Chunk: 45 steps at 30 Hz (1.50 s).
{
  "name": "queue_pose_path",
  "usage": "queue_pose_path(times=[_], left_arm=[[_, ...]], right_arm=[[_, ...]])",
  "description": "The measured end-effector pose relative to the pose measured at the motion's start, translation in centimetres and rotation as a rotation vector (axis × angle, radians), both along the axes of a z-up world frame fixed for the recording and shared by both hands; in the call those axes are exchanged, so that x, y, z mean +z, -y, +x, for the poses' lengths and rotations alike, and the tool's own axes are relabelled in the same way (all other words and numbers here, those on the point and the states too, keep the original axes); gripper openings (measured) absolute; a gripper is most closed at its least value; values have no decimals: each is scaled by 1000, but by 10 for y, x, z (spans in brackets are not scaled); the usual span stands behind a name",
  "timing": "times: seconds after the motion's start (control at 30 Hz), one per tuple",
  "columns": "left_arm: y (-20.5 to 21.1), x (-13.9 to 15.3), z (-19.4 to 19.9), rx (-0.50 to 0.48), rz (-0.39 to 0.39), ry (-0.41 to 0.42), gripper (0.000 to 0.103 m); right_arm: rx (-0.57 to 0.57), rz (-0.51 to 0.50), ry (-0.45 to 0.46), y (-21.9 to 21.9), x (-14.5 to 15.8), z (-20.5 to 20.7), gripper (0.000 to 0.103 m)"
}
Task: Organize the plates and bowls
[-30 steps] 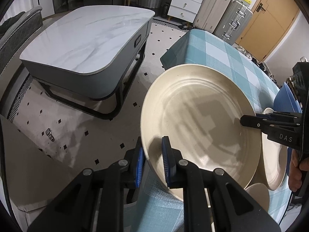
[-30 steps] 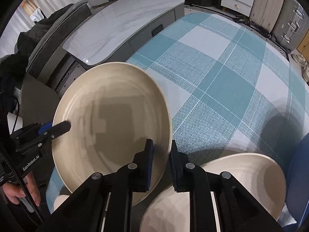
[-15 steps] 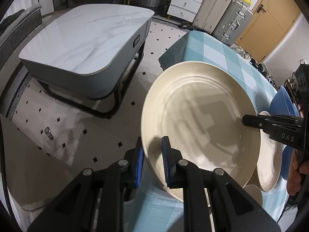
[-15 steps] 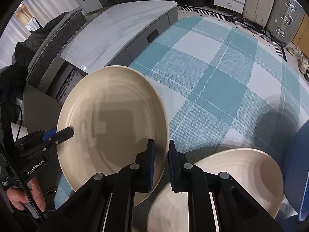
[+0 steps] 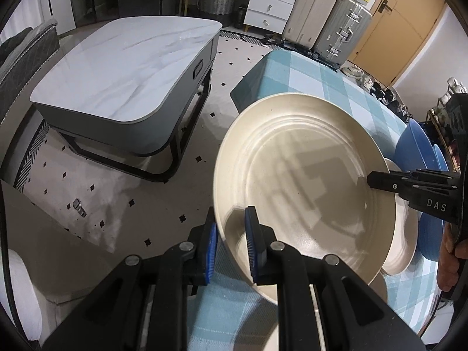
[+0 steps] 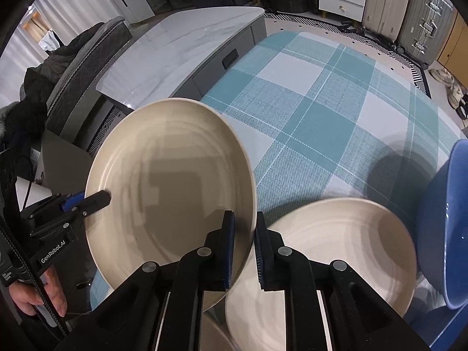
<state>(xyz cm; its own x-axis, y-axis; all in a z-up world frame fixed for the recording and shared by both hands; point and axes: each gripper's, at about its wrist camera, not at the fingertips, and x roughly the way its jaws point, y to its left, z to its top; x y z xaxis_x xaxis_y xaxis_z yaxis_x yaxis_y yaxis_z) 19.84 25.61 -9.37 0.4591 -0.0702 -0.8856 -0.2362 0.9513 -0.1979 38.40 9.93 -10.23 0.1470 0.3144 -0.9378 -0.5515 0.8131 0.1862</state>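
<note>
- we gripped the cream plate [image 5: 304,175] by opposite rims: left gripper [image 5: 231,251] and right gripper [image 6: 242,248] both clamped narrow on it.
- against a second ago, the plate sat higher above the checked tablecloth [image 6: 321,111].
- a second cream plate [image 6: 330,263] lay below, beside the blue bowl [image 6: 444,228].
</note>
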Motion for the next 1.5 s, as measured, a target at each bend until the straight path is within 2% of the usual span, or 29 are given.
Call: queue_pose_path(times=[0.27, 0.57, 1.07, 1.5], left_arm=[[12, 9, -19, -20, 9, -2, 15], [27, 11, -56, -12, 27, 24, 15], [48, -4, -102, -55, 29, 6, 16], [62, -14, -117, -93, 41, -19, 16]], right_arm=[[-14, 3, 3, 13, 11, -22, 12], [-11, 19, 19, 30, 18, -67, 12], [-36, 19, 1, 55, 1, -127, 12], [-50, 6, -11, 71, -10, -156, 12]])
